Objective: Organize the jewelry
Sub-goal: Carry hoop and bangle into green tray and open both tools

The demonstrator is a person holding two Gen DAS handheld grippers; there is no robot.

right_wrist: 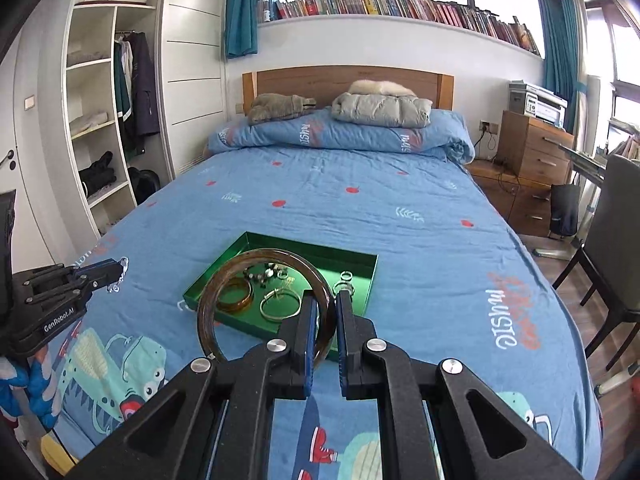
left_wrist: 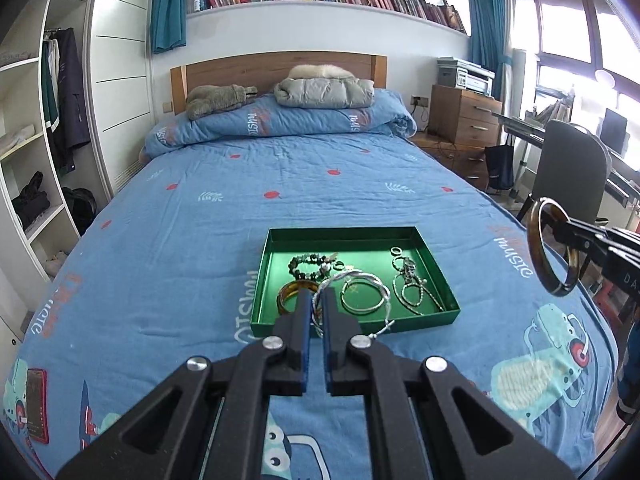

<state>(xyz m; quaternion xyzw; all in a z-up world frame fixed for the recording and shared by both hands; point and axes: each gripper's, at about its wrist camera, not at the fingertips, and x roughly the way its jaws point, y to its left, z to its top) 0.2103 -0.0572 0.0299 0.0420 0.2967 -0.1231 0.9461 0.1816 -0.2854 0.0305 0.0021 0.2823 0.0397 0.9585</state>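
Note:
A green tray (left_wrist: 434,318) lies on the blue bed and holds a bead bracelet (left_wrist: 310,265), an amber bangle (left_wrist: 289,294), silver hoops (left_wrist: 362,298) and a chain (left_wrist: 408,284). My left gripper (left_wrist: 316,300) is shut on a thin silver bangle (left_wrist: 376,280), held above the tray's near edge; it also shows in the right wrist view (right_wrist: 116,270). My right gripper (right_wrist: 325,304) is shut on a dark brown bangle (right_wrist: 208,308), held above the bed right of the tray; the bangle also shows in the left wrist view (left_wrist: 538,258). The tray shows in the right wrist view (right_wrist: 208,280) too.
The bed (left_wrist: 240,208) has a rolled blue quilt (left_wrist: 280,120) and folded clothes at the headboard. An open wardrobe (left_wrist: 44,140) stands on the left. A wooden drawer unit (left_wrist: 464,116), a desk and a grey chair (left_wrist: 568,168) stand on the right.

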